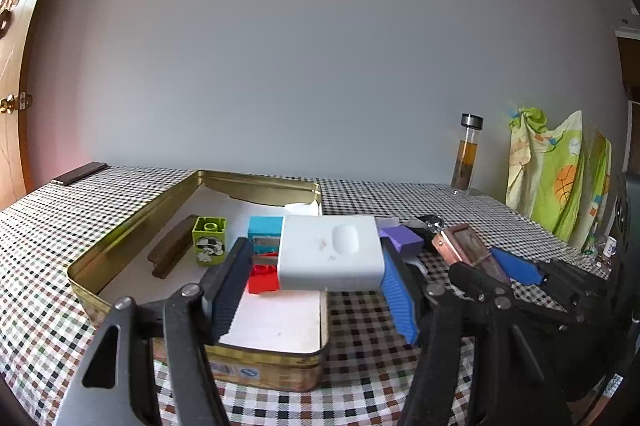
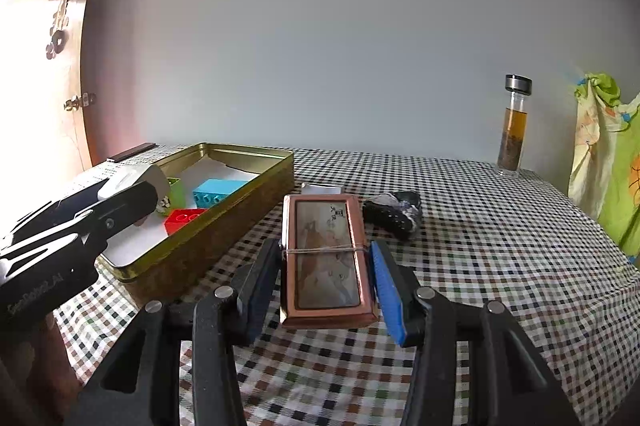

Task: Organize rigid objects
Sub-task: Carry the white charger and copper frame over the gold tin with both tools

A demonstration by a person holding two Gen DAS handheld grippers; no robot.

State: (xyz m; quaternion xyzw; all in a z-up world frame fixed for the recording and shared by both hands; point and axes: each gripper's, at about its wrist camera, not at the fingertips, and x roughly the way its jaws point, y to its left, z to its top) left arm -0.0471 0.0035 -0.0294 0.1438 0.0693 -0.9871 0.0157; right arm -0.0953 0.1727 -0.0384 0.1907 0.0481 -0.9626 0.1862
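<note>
My left gripper (image 1: 316, 250) is shut on a white plastic box (image 1: 330, 252), held in the air over the right edge of an open gold tin (image 1: 132, 226). In the tin lie a green brick (image 1: 209, 240), a cyan brick (image 1: 264, 228), a red brick (image 1: 262, 280) and a brown stick (image 1: 172, 250). My right gripper (image 2: 324, 250) is shut on a copper-framed picture box (image 2: 326, 258) bound with a rubber band, held above the checked tablecloth just right of the tin (image 2: 224, 222). A purple block (image 1: 404, 240) lies beside the tin.
A glass bottle of tea (image 2: 514, 130) stands at the back right by the wall. A green and yellow cloth (image 2: 604, 162) hangs at the right. A dark bunch of keys (image 2: 394, 212) and a small white box (image 2: 322, 189) lie beyond the picture box. A dark flat bar (image 1: 80, 173) lies far left.
</note>
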